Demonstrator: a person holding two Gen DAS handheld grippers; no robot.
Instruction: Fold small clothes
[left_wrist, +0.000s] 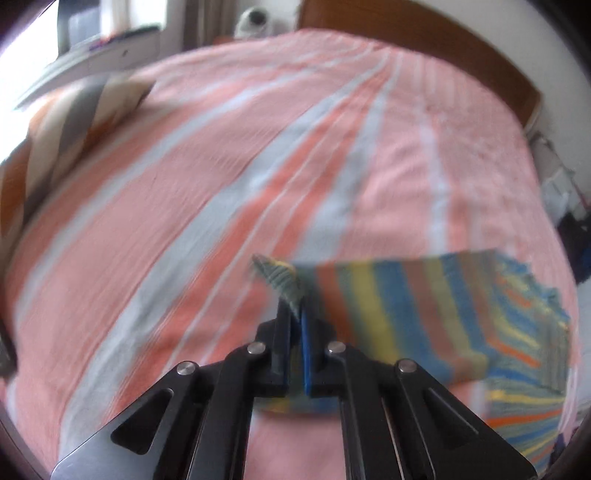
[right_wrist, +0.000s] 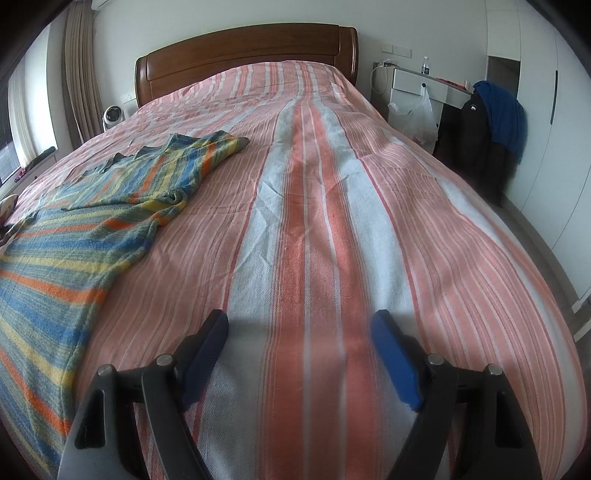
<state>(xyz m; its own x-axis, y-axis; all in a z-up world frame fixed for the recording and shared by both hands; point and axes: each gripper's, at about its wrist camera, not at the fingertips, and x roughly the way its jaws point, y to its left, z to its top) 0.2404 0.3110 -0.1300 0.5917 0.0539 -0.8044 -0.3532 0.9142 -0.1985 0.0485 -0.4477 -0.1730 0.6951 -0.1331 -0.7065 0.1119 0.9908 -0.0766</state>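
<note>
Bed (right_wrist: 332, 192): pink-and-white striped cover | headboard (right_wrist: 243, 55): brown wood, against white wall | curtain (right_wrist: 83, 74): beige, at left beside bright window | white nightstand (right_wrist: 417, 85) at right, dark garments hung beside | small fan (right_wrist: 112, 117) on floor | pillow (left_wrist: 74, 122): striped

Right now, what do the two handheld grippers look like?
Both match: the left gripper and right gripper have black angular linkage arms with triangular cutouts, silver round pivot pins and blue rectangular finger pads. No cables, markings or sleeves are visible.
</note>
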